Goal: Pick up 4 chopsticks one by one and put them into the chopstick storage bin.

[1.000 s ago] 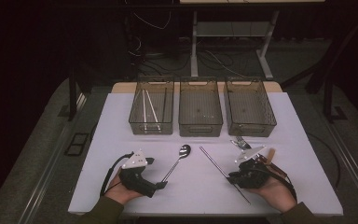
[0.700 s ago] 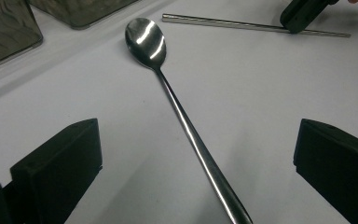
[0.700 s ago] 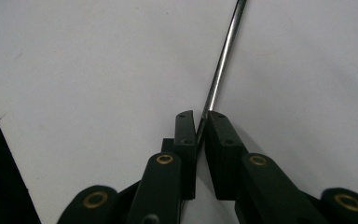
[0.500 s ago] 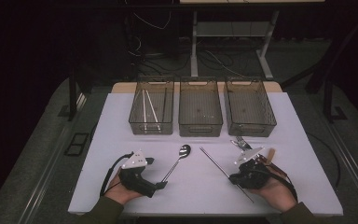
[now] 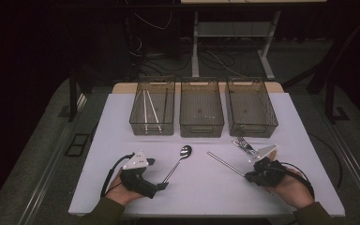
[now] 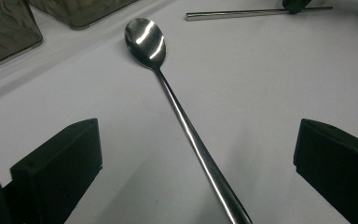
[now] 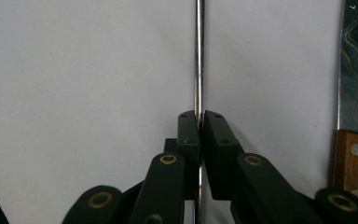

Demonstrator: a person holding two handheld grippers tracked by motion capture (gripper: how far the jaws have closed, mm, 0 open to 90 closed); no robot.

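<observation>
A long metal chopstick (image 5: 225, 163) lies slanted on the white table (image 5: 122, 122), and my right gripper (image 5: 249, 177) is shut on its near end. In the right gripper view the black pads (image 7: 189, 133) clamp the thin chopstick (image 7: 198, 56), which runs straight ahead. A long-handled spoon (image 5: 178, 161) lies mid-table. My left gripper (image 5: 161, 186) rests at the tip of its handle. In the left gripper view that gripper (image 6: 198, 128) stands wide open, one jaw on each side of the spoon (image 6: 177, 107), without touching it.
Three clear bins stand in a row at the back: the left bin (image 5: 152, 127) holds a pair of chopsticks, then a middle bin (image 5: 201, 127) and a right bin (image 5: 252, 127). A fork (image 5: 243, 143) and a wooden-handled knife (image 7: 352, 93) lie beside my right gripper.
My right hand has shifted a little to the right and its jaws have closed onto the chopstick, which moved with it. The left hand and the spoon have stayed put.
</observation>
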